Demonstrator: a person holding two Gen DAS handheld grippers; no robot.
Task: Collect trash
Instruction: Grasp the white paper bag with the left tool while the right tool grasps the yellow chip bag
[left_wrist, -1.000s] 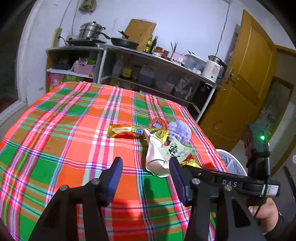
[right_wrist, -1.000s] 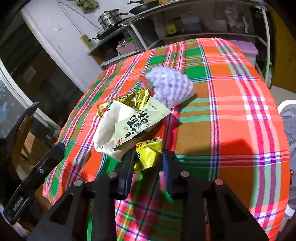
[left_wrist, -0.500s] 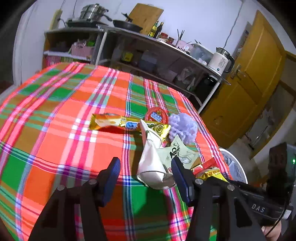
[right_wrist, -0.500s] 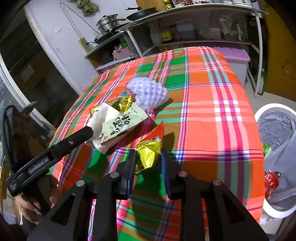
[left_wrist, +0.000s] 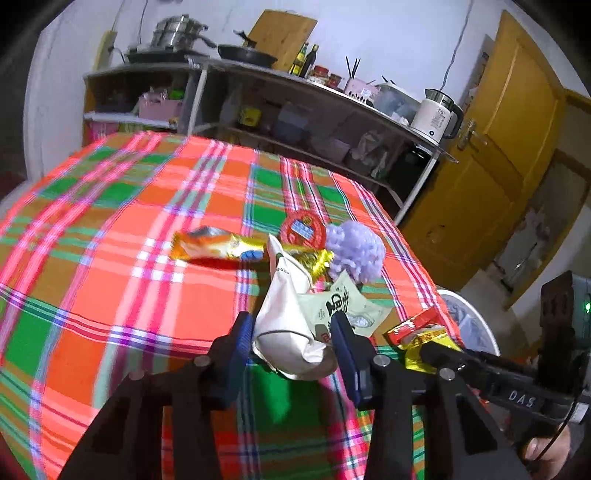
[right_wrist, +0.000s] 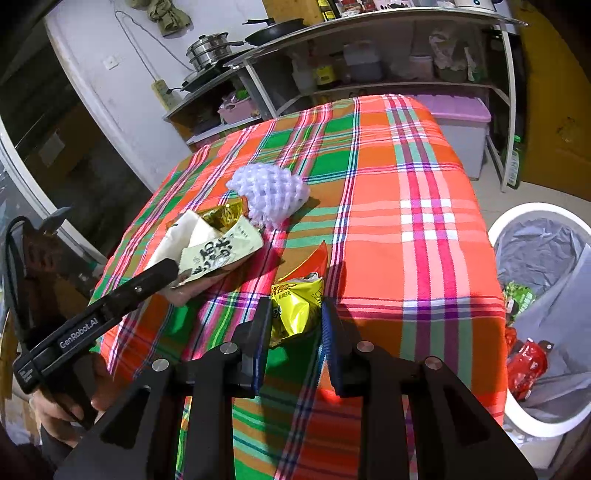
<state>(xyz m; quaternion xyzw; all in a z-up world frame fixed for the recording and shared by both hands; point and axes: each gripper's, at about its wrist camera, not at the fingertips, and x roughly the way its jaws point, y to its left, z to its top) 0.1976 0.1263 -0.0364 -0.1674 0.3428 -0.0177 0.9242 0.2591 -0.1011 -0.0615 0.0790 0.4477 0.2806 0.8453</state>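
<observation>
Right gripper (right_wrist: 293, 319) pinches crinkled yellow foil wrapper (right_wrist: 295, 308).

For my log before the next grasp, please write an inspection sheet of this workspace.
Surface: plaid tablecloth, wrappers near the right edge.
Job's things: white pouch, yellow snack bag, gold wrapper, purple foam net, red lid; bin part filled.
Clutter: nothing seen.
Grippers: left hand-held gripper open around the pouch; right hand-held gripper shut on the snack bag.
Cables: black cord on left gripper.
Surroundings: shelves, kettle, door.

Orange-green plaid tablecloth (right_wrist: 424, 192), yellow packet (right_wrist: 295, 306), lilac foam net (right_wrist: 269, 192)
</observation>
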